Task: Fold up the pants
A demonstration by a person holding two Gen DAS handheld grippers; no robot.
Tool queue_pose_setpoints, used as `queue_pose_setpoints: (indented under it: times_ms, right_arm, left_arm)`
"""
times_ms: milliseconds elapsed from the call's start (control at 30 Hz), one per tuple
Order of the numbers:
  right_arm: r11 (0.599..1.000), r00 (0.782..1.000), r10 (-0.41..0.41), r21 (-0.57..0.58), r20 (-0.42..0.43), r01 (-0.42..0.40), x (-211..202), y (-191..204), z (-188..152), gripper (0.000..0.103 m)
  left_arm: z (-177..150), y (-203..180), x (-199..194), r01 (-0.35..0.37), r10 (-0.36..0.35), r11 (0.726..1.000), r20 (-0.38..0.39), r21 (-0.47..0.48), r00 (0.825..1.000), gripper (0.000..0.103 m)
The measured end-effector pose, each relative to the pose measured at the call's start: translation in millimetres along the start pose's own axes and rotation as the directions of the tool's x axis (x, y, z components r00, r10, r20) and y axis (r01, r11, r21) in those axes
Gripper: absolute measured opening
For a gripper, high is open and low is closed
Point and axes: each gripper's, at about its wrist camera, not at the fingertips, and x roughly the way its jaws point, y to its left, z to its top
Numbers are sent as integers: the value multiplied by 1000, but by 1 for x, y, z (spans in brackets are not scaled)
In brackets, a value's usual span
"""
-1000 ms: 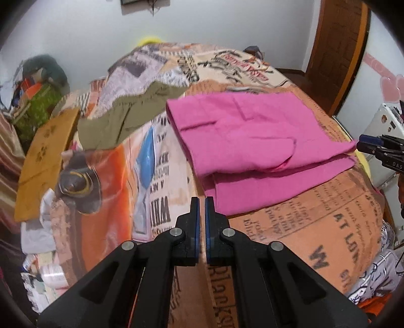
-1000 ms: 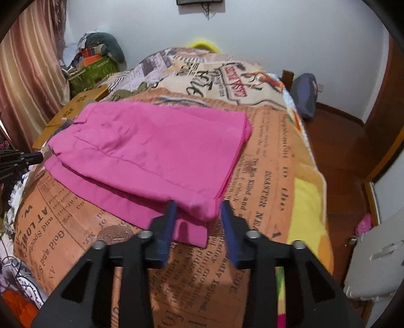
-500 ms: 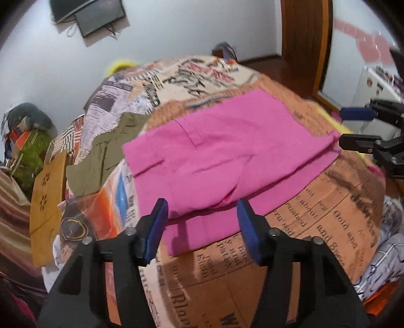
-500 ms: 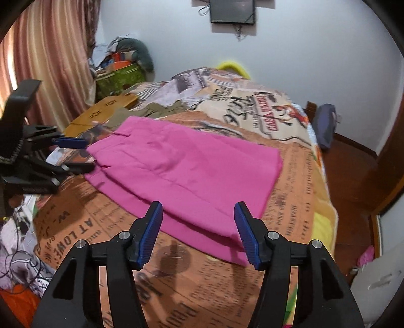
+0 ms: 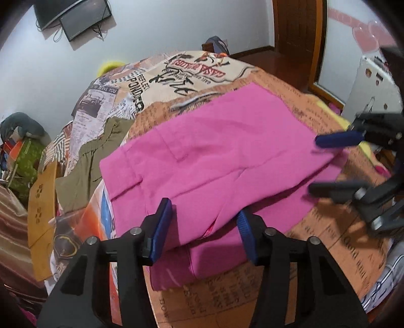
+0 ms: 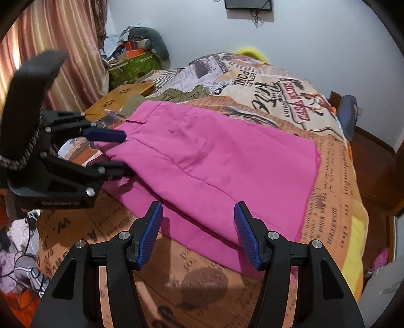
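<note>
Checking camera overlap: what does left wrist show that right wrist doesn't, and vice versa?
Left wrist only: the door and a white appliance at right. Right wrist only: the curtain at left. Both: pink pants on the bed, olive garment, wall screen, and both grippers, left gripper closing over the pants' near edge, right gripper open.

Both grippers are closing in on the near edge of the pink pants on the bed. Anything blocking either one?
Nothing visible. The folded pink pants lie flat on the newspaper-print bedspread. The left gripper straddles their near edge, jaws closing; the right gripper is open over it. The olive garment lies beyond.
</note>
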Motion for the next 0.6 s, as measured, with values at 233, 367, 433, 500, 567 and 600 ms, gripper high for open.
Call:
queue_pose_setpoints:
  times_ms: [233,367,433,500,567,600]
  right_arm:
    - [1000,1000,11,4,1,-11,22,-1,9,55]
    - [998,999,38,45,10,-39,27,-8,15,34]
    - [998,999,45,50,16,-46,26,-9,16,27]
    - [998,999,42,41,29,-43,24,-7,17,16]
    - [999,998,43,29,35,-44,21,-5,17,12]
    - [999,998,41,24,39,-42,19,-4,16,11]
  left_arm:
    - [12,3,-7,24,-24,1000,28,-7,999,47]
    - [8,0,-4,41,-41,999,18,-3,999,47]
    - [3,-3,-1,41,-41,999,9,5,999,47]
    - [-1,-6,4,36,-36,999,-2,15,999,47]
    - [-5,-9,8,18,-18,999,-11,26,1000,47]
    - [-6,-10,9,1,0,1000,-14,29,1000,47]
